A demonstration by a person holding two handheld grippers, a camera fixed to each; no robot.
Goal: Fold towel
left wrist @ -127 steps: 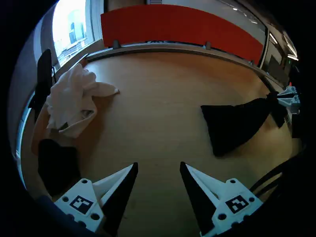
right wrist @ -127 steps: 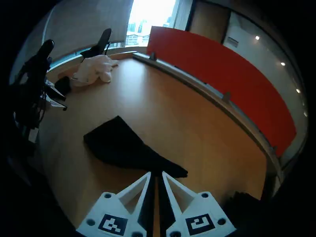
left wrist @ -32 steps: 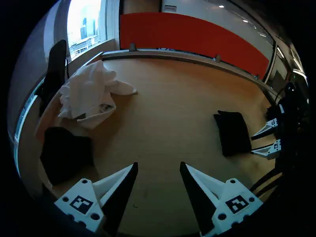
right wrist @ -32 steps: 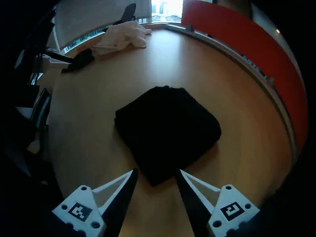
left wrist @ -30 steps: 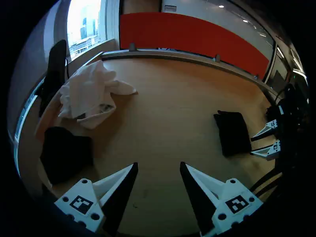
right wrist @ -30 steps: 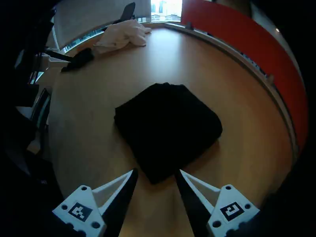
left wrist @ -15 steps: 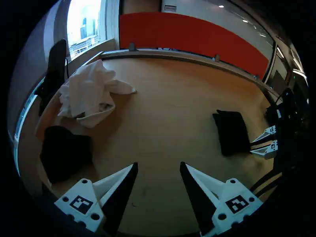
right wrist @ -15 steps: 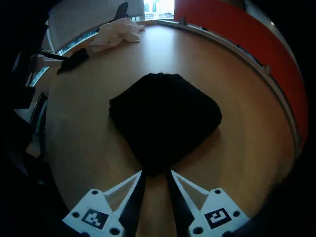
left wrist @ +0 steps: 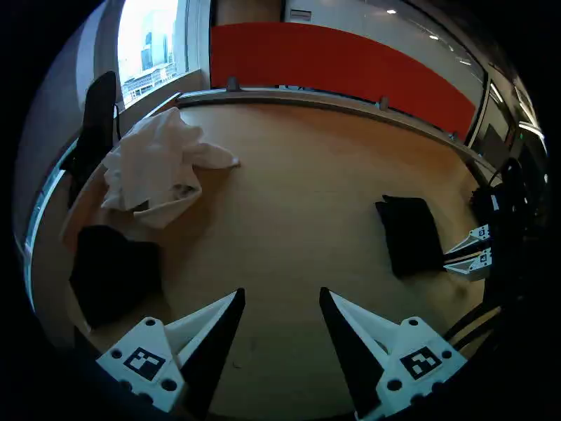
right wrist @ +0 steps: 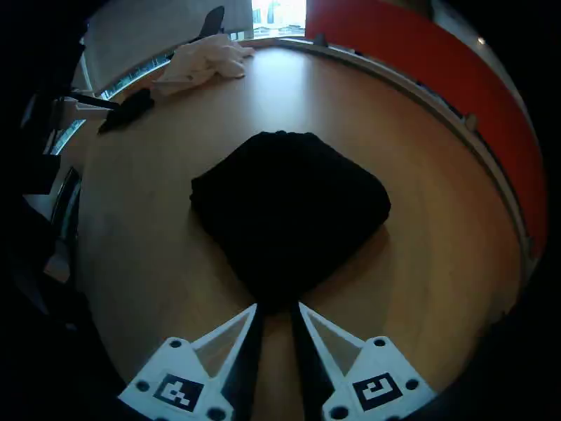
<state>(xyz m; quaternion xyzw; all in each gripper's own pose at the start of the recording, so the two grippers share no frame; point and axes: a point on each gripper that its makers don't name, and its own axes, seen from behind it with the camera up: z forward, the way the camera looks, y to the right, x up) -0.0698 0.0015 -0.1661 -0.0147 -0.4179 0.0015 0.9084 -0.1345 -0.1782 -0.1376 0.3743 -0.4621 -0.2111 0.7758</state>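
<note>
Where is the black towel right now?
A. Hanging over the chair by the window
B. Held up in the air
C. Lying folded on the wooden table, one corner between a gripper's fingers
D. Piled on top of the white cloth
C: the black towel lies folded flat on the wooden table, its near corner between the narrowed fingers of the right gripper, well apart from the white cloth heap.
</note>
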